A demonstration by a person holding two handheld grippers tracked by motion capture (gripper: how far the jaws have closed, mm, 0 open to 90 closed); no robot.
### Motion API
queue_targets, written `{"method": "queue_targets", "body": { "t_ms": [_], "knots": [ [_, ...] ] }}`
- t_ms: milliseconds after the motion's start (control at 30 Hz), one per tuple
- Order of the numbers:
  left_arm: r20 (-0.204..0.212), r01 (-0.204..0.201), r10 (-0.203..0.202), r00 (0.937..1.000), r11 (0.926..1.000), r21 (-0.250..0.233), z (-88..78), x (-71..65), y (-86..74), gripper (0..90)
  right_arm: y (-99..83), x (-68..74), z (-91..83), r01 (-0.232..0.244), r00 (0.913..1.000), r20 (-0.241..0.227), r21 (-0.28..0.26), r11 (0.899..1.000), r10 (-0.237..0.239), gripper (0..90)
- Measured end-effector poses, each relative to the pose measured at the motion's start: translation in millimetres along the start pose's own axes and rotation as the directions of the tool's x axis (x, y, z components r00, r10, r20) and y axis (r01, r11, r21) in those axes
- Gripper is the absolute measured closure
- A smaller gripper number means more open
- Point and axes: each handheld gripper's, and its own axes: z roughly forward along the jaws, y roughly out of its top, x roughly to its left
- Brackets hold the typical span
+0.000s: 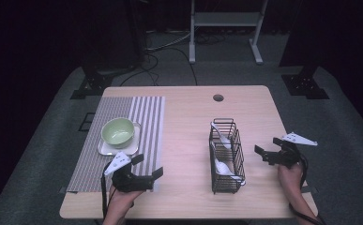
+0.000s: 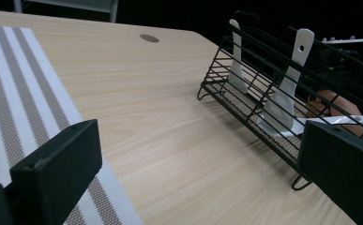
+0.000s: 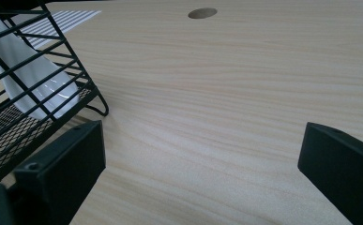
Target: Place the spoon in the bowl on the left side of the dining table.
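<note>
A black wire basket (image 1: 226,157) stands on the wooden table (image 1: 188,126) right of centre, with white ceramic spoons (image 1: 223,138) leaning inside it. In the left gripper view the basket (image 2: 259,93) and its spoons (image 2: 287,93) lie ahead to the right. My left gripper (image 1: 147,166) is open at the front edge of the striped placemat (image 1: 123,136), nothing between its jaws. My right gripper (image 1: 267,146) is open just right of the basket, a short gap away. In the right gripper view a basket corner (image 3: 24,93) with a spoon bowl (image 3: 29,79) is at the left.
A green bowl (image 1: 118,131) sits on a small white square plate (image 1: 105,148) on the placemat's left part. A round cable hole (image 1: 218,98) is near the table's far edge. Dark stands and a white frame stand on the floor beyond.
</note>
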Motion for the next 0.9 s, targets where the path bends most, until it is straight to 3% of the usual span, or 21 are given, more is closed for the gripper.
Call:
{"method": "queue_targets", "body": {
  "t_ms": [433,900],
  "knots": [
    [0.052,-0.017,0.017,0.9985,0.9998,0.01,17.0,-15.4,10.2,0.0,0.0,1.3,0.6,0.011,0.9999,-0.005,0.004,1.0,-0.011,0.0],
    [0.123,-0.032,0.028,0.992,0.9991,0.027,38.5,-35.3,16.4,0.0,0.0,2.1,0.7,0.014,0.9998,-0.015,0.0,1.0,-0.014,0.0]
  ]
}}
